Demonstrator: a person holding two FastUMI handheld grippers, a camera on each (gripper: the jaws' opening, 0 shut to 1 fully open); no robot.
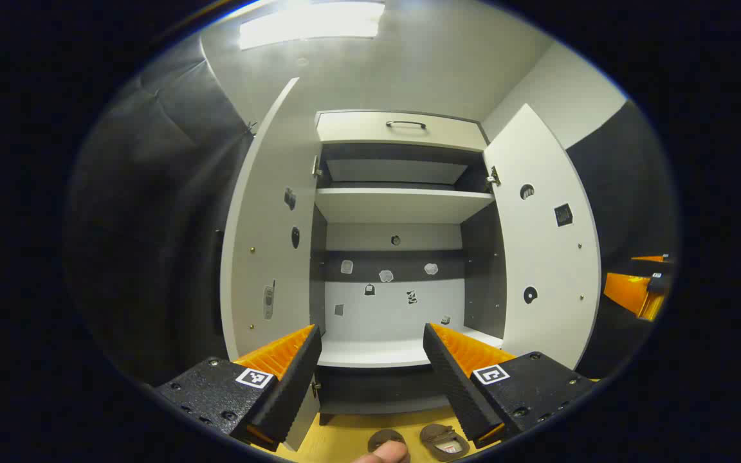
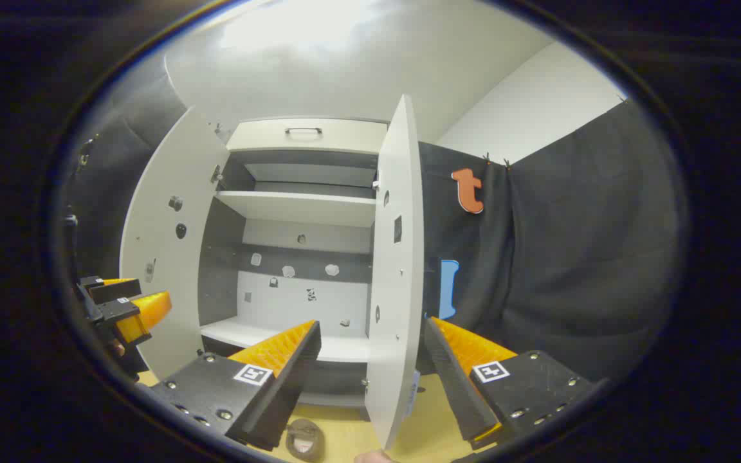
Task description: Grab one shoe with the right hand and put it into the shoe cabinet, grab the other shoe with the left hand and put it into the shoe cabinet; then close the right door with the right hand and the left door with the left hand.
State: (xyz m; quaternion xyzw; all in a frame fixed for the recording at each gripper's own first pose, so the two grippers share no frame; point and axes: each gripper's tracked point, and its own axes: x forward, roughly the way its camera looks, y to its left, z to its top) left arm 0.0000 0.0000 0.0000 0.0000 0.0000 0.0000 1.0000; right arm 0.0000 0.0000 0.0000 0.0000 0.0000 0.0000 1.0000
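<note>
While both doors hang open, left claw (image 1: 370, 360) spread, empty, facing cabinet (image 1: 399, 206); two shoes (image 1: 444, 441) on floor just below its fingers. Right claw (image 2: 370, 360) spread, straddling right door (image 2: 396, 270) edge; one shoe (image 2: 305, 439) below.

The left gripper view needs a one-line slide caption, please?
Open left gripper faces the shoe cabinet, both doors open, two shoes on the floor below.

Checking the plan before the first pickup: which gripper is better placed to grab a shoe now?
Probably the left gripper: both shoes lie just below its open fingers, before the open cabinet. The right gripper straddles the right door.
</note>
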